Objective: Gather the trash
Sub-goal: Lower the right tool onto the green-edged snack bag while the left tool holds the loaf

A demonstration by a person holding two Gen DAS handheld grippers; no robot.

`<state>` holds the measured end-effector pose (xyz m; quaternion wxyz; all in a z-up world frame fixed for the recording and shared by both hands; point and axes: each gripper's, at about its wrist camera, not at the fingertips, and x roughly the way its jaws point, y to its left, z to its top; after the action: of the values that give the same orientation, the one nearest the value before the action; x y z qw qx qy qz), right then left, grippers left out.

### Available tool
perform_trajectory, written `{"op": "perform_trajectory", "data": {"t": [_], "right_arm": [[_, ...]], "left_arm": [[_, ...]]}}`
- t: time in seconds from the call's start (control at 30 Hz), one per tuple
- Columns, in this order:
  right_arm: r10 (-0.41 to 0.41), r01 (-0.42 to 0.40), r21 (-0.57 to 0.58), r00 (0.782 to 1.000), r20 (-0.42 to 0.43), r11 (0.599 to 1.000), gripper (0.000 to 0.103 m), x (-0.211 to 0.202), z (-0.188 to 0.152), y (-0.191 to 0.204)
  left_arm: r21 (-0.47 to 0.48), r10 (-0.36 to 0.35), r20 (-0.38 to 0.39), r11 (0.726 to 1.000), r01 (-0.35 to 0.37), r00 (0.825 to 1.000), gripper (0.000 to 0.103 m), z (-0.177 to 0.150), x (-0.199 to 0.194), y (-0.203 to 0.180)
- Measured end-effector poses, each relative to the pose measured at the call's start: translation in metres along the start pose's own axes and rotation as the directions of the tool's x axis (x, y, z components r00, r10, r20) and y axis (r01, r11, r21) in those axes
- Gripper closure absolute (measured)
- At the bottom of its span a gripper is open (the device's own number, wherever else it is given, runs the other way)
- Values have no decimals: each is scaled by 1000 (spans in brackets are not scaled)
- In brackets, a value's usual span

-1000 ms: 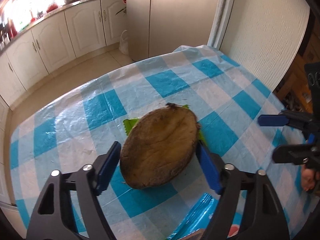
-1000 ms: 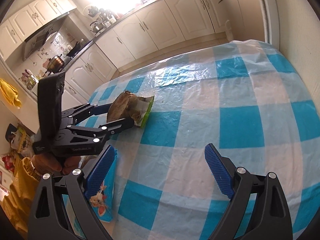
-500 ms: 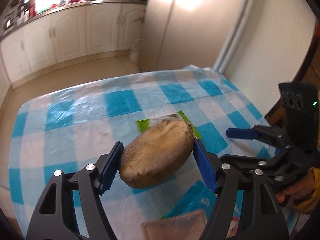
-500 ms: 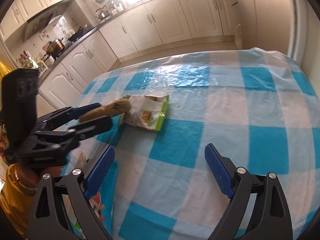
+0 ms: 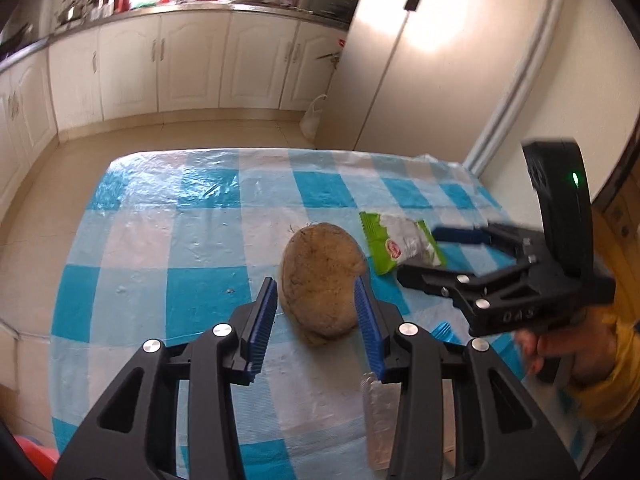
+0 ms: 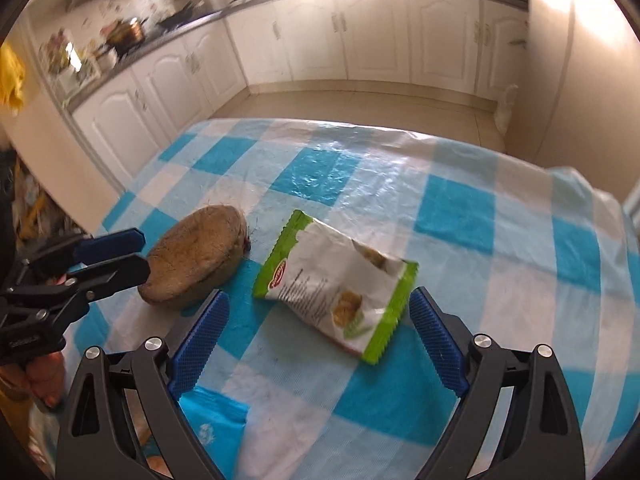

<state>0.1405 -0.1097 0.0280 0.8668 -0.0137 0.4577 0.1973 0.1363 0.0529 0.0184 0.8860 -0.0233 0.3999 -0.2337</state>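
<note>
A brown coconut shell half (image 5: 320, 280) lies on the blue-and-white checked tablecloth (image 5: 180, 208). My left gripper (image 5: 316, 320) is open around its near end, with a gap on the left side. It also shows in the right wrist view (image 6: 196, 256), with the left gripper (image 6: 116, 256) just left of it. A green-and-white snack bag (image 6: 340, 280) lies flat beside the shell. My right gripper (image 6: 316, 332) is open and empty, straddling the bag's near end. The bag (image 5: 400, 244) and right gripper (image 5: 444, 256) also show in the left wrist view.
A blue wrapper (image 6: 212, 420) lies at the near table edge under the right gripper. A silvery wrapper (image 5: 376, 420) lies under the left gripper. White kitchen cabinets (image 5: 192, 68) line the far wall. A white wall (image 5: 580, 92) borders the table's right side.
My left gripper has set the coconut shell down on the cloth and opened off it. My right gripper has moved left and forward over the snack bag.
</note>
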Motion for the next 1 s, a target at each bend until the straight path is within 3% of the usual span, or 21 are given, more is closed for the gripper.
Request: {"op": "perform_trajectory", "data": {"t": [0.03,0.1,0.23,0.4,0.47,0.6,0.77,1.0], "right_arm": [[-9,9,-27,1000,-2,1000,13,1,0,-1],[-17,16,-98,1000,-7,995,13,3,2,1],[-18,13,-196,1000,-21,980,13,8,7,3],[-8,-7,-283,999,-52,959,11,19,11,5],[14,-28,-297,999,-51,954,11,20,12,4],[59,-77,-314,996,-66,946,10,22,13,3],[74,-88,-324,996,-53,942,11,19,8,2],[91,-97,-333,995,-33,938,38,8,1,5]], "left_arm": [[20,6,4,1000,-6,1000,56,0,0,-1],[63,-5,3,998,5,1000,37,0,0,-5],[198,-2,-35,980,8,999,20,0,8,-19],[324,80,-79,945,-50,994,20,1,32,-32],[321,90,-111,946,-50,990,21,2,40,-31],[277,85,-120,960,-49,989,39,9,45,-26],[250,89,-118,966,-57,989,42,10,45,-22],[215,99,-114,974,-73,989,42,9,43,-24]]}}
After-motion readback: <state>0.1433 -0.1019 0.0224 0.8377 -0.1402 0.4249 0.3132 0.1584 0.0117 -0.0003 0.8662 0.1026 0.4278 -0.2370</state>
